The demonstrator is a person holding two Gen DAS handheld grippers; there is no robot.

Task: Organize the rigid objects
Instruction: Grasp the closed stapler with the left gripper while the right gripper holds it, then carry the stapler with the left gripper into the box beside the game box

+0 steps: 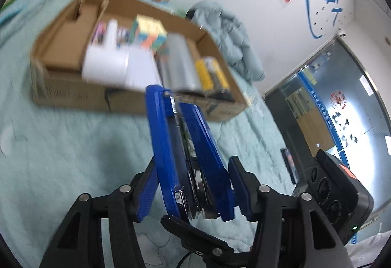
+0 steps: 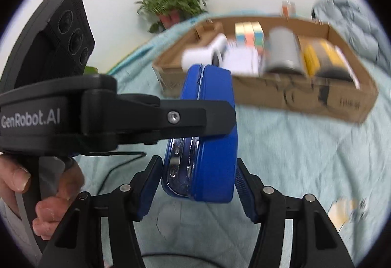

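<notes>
Both grippers clamp one blue hinged case (image 2: 210,145), lifted clear of the pale green blanket (image 1: 73,145). Right gripper (image 2: 198,184) pinches its near end, pads against both faces. Left gripper (image 1: 193,192) grips the same case across its sides; in the right wrist view its finger lies over the case's middle. Behind, a shallow cardboard box (image 2: 305,94) holds a puzzle cube (image 2: 249,32), a grey cylinder (image 2: 282,55) and white items, blurred.

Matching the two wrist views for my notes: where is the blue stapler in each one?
Left wrist: blue stapler at centre-bottom, between the left gripper pads.
Right wrist: centre, between the right gripper pads, the left gripper's finger crossing in front.
Shared landmark: the cardboard box behind it.
</notes>
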